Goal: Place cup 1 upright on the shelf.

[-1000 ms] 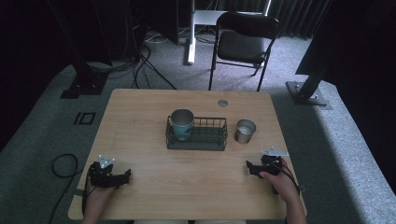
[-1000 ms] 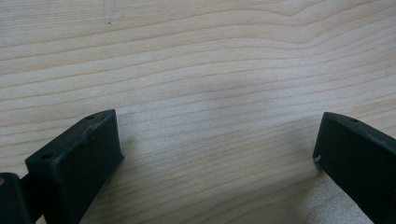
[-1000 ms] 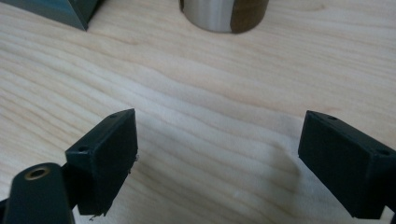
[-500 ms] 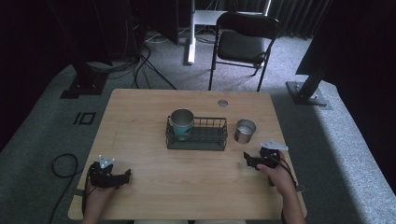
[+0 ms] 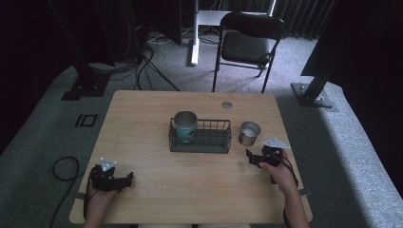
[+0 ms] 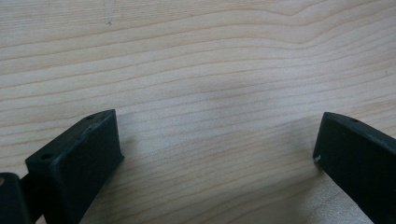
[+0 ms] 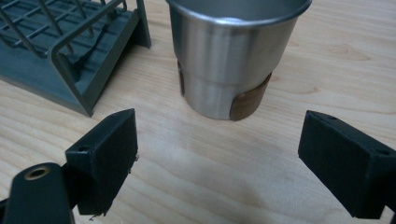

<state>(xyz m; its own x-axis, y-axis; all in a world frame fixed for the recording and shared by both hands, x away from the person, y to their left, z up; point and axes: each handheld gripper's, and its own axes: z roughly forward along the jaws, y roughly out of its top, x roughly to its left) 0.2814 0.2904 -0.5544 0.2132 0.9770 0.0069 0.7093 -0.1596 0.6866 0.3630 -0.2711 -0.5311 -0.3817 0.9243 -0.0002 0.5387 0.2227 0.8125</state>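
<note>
right gripper (image 7: 217, 154), jaws spread wide, faces the steel cup (image 7: 231, 51) at its 12 o'clock, seemingly not touching; wire basket (image 7: 60, 60) at 10. left gripper (image 6: 215, 154) gapes over bare table (image 6: 196, 56).

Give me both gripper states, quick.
Left gripper: open, empty, over bare wooden table.
Right gripper: open, empty, facing the silver steel cup beside the dark wire basket.

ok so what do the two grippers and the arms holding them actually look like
Both the left gripper and the right gripper are black, each with two blocky matte jaws with small screw holes. Each carries a grey three-cornered plate on top and trails a black cable. The forearms are bare; no sleeves show.
</note>
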